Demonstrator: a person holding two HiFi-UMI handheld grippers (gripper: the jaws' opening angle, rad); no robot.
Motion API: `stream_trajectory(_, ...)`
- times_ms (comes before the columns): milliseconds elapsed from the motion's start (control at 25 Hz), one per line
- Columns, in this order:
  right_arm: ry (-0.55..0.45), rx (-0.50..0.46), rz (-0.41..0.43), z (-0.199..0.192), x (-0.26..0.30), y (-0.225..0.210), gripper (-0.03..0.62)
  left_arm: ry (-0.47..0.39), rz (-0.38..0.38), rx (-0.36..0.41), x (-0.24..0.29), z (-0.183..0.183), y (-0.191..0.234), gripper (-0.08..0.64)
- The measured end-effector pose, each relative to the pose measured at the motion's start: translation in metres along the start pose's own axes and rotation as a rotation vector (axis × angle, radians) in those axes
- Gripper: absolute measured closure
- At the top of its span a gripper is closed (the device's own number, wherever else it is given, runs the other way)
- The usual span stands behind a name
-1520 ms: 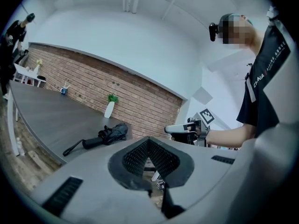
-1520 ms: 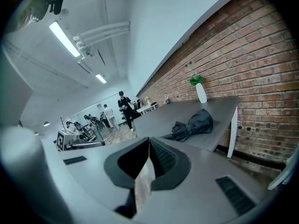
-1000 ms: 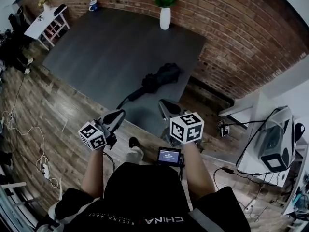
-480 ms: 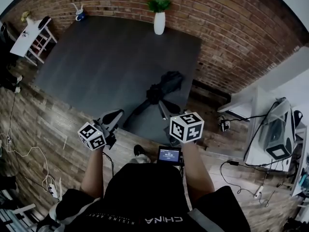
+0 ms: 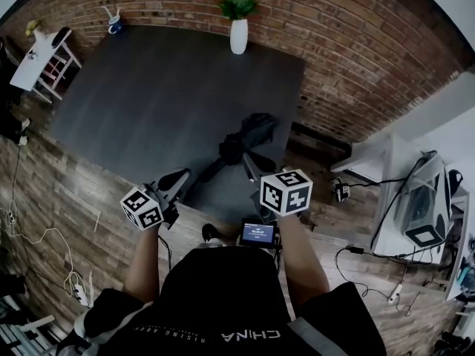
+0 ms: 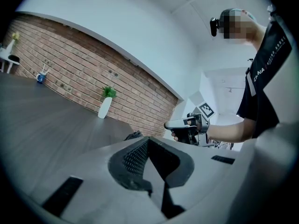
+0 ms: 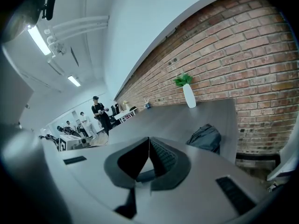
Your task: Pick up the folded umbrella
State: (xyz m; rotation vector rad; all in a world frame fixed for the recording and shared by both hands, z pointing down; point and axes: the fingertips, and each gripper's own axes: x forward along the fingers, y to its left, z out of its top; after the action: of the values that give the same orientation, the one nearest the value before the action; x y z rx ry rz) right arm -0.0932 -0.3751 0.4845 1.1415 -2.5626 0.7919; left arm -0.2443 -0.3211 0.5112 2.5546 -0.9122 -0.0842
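At near left, left gripper [image 5: 178, 178] has its jaws pressed together, empty; to its right, right gripper [image 5: 249, 162] is likewise closed on nothing. Judgement: open one before descending, aim across the slim shaft, not the bulky canopy. Folded umbrella [image 5: 245, 133] lies on dark mat [image 5: 148, 87] just beyond both: black, fabric bunched at the far end, thin stem trailing near-left.

Head view dim, flat, muted colours. Heavy fisheye: brick wall [image 5: 356, 50] bowed, black vignette at corners in all views. Ceiling strip lights [image 7: 35, 36] blown out, far left in right gripper view. Left gripper [image 6: 148, 141], right gripper [image 7: 149, 141] near lens, soft-focus.
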Motion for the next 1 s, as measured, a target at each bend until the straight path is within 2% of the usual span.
stream_trajectory(160,-0.007,0.015,-0.001,0.013,-0.003,-0.016,0.583,0.024,0.021,0.008,0.013,0.003,0.001,0.557)
stream_trajectory(320,-0.012,0.022,0.022,0.025,-0.005,-0.028,0.583,0.003,0.011,0.015,0.026,0.012,-0.005,0.557)
stream_trajectory(520,0.014,0.018,0.081,0.029,0.001,-0.029,0.583,0.022,-0.025,0.026,0.041,0.013,-0.018,0.557)
stream_trajectory(1000,0.035,0.027,0.105,0.025,0.002,-0.036,0.583,0.061,0.007,0.024,0.046,0.006,-0.023,0.557)
